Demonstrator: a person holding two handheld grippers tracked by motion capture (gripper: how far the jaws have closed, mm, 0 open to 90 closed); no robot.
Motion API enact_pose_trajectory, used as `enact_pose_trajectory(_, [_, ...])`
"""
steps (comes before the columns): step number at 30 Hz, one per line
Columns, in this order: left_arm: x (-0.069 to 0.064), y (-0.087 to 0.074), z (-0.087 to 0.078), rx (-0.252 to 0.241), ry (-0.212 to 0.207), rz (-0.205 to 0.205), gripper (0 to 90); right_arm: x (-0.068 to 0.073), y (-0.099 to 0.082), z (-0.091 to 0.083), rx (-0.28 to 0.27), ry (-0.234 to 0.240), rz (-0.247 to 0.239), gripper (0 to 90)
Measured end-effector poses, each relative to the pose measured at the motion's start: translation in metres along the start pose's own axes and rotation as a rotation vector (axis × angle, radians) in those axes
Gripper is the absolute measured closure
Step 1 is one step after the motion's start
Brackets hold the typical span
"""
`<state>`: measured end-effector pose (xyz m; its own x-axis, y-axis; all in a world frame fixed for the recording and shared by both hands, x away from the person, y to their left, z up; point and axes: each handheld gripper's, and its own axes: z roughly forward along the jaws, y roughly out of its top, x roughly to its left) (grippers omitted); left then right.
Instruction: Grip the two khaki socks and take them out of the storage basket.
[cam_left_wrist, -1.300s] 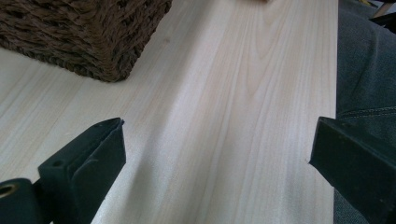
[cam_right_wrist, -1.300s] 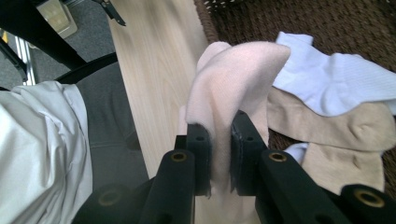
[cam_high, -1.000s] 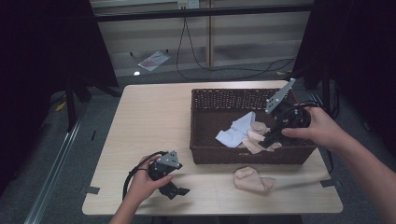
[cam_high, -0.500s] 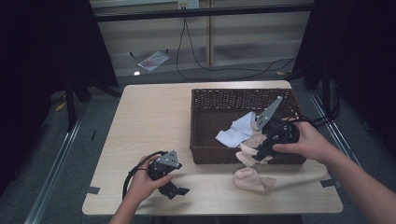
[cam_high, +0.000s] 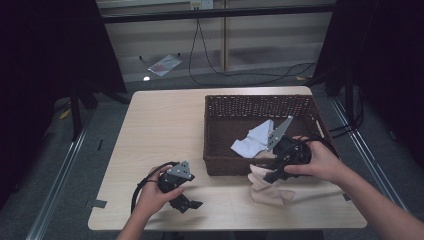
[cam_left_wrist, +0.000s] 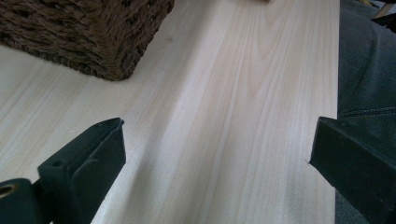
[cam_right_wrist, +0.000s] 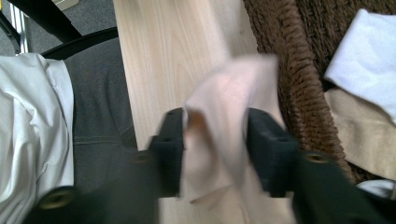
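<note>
Desk (cam_high: 160, 120): pale wood top, bearing everything listed.

Basket (cam_high: 220, 165): dark brown wicker, rectangular, the landmark here; it stands on the desk's right half.

White cloth (cam_high: 254, 142): crumpled inside the basket, by its near wall. A second beige cloth (cam_right_wrist: 359, 126) lies beside it in the basket.

Beige cloth (cam_high: 267, 186): the piece in hand, heaped on the desk just outside the basket's near wall.

Right tongs (cam_high: 264, 175): at the basket's near wall, above the heap; jaws have just been opening, part apart, the beige cloth between them.

Left tongs (cam_high: 187, 204): off the basket's near left corner, resting low at the desk; jaws wide apart, bare wood between.
</note>
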<state>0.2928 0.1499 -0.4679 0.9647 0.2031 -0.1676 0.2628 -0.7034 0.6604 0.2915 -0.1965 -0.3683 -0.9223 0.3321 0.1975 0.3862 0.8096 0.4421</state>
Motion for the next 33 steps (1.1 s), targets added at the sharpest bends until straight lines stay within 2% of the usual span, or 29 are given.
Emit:
enact_pose_trajectory(1, [0.000, 0.000, 0.000, -0.001, 0.001, 0.001, 3.1, 0.000, -0.001, 0.000, 0.004, -0.005, 0.013, 49.4])
enact_pose_trajectory(4, [0.000, 0.000, -0.002, 0.007, -0.004, 0.003, 3.1, 0.000, -0.004, -0.003, -0.011, 0.000, 0.014, 43.6])
enact_pose_trajectory(6, [0.000, -0.001, -0.002, 0.002, -0.002, 0.001, 3.1, 0.000, -0.006, -0.005, -0.022, -0.016, 0.015, 35.3])
enact_pose_trajectory(8, [0.000, 0.000, -0.002, 0.005, -0.003, 0.000, 3.1, 0.001, -0.009, -0.007, -0.030, -0.015, 0.016, 33.9])
enact_pose_trajectory(10, [0.000, 0.000, -0.001, 0.004, -0.001, 0.003, 3.1, 0.001, -0.012, -0.008, -0.033, -0.028, 0.032, 28.5])
enact_pose_trajectory(12, [0.000, 0.000, 0.000, 0.005, 0.001, 0.002, 3.1, 0.001, -0.016, -0.008, -0.048, -0.026, 0.029, 27.9])
enact_pose_trajectory(15, [0.000, 0.000, -0.001, 0.009, 0.000, 0.001, 3.1, 0.001, -0.022, -0.009, -0.052, -0.037, 0.046, 21.7])
enact_pose_trajectory(20, [0.000, 0.000, 0.000, 0.010, -0.001, 0.001, 3.1, 0.000, -0.032, -0.012, -0.091, -0.046, 0.051, 15.5])
enact_pose_trajectory(27, [0.000, 0.000, -0.001, 0.016, -0.004, 0.000, 3.1, 0.004, -0.044, -0.014, -0.100, -0.046, 0.056, 10.7])
enact_pose_trajectory(33, [0.000, -0.001, -0.001, 0.002, -0.003, -0.004, 3.1, 0.006, -0.057, -0.014, -0.109, -0.046, 0.050, 5.7])
